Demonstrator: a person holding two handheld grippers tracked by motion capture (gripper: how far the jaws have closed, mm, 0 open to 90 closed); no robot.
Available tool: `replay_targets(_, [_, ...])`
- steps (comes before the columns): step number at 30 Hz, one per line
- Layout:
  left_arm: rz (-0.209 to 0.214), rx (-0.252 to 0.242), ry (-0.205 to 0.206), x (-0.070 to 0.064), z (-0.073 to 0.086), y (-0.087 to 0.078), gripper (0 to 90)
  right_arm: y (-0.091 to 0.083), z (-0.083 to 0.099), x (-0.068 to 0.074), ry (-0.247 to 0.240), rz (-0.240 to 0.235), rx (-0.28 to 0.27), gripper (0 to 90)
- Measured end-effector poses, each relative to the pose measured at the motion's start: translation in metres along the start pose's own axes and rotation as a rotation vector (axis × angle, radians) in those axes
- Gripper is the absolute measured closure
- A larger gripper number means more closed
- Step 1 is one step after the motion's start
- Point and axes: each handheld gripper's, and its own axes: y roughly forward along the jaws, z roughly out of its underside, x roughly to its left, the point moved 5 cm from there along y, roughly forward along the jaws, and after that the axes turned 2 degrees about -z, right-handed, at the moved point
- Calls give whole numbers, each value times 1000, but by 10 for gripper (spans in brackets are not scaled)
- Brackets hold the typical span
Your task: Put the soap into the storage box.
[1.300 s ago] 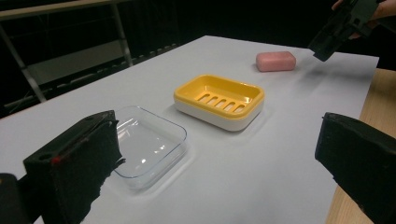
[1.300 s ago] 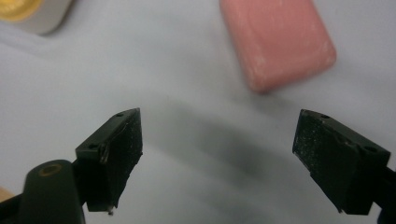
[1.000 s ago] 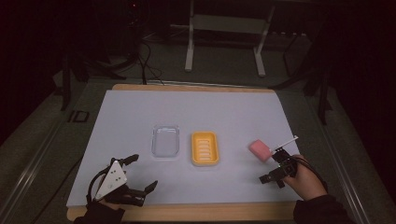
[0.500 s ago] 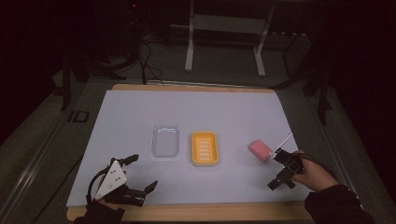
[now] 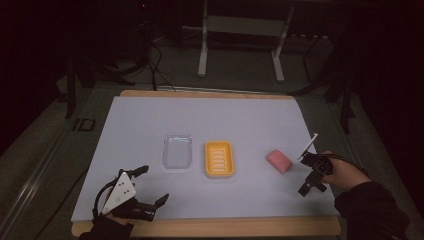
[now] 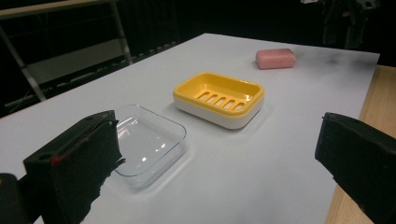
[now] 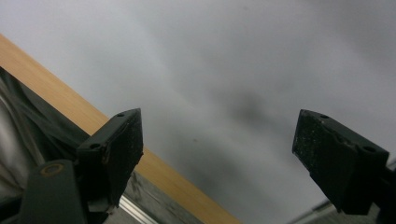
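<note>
Dim room; white sheet point(image 5: 240, 115) covered the table. Pink soap point(image 5: 279, 161) lay centre-right, beside the yellow dish point(image 5: 218, 158) and clear lid point(image 5: 177, 150). Right gripper point(image 5: 311, 182) wide open, empty, lower right; left gripper point(image 5: 150, 190) likewise, lower left. Judged: approach soap level, jaws straddling.

Left hand-held gripper point(image 6: 219, 172) gaping over the white surface point(image 6: 280, 121)

Clear plastic tray point(image 6: 144, 140) nearest, yellow slotted soap dish point(image 6: 219, 98) beside it, pink soap bar point(image 6: 275, 58) toward the far edge.
</note>
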Motion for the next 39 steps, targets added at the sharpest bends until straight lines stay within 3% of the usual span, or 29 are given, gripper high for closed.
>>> replay_targets(7, [2, 0, 0, 0, 0, 0, 6, -4, -9, -11, 23, 16, 4, 166])
replay_targets(10, [2, 3, 2, 0, 0, 0, 6, -6, -21, -13, 10, 4, -41, 167])
replay_targets(13, [1, 1, -2, 1, 0, 0, 6, -7, -30, -14, 2, 25, -70, 178])
replay_targets(21, [2, 1, -2, 0, 0, 0, 6, -14, -55, -10, -14, 30, -218, 185])
replay_targets(28, [1, 0, -1, 0, 0, 0, 6, -11, -72, -6, -13, 44, -258, 186])
replay_targets(35, [0, 0, 0, 0, 0, -1, 6, -6, -89, -8, -63, 105, -317, 200])
replay_targets(39, [0, 0, -1, 0, 1, -1, 6, -3, -94, -10, -46, 96, -343, 230])
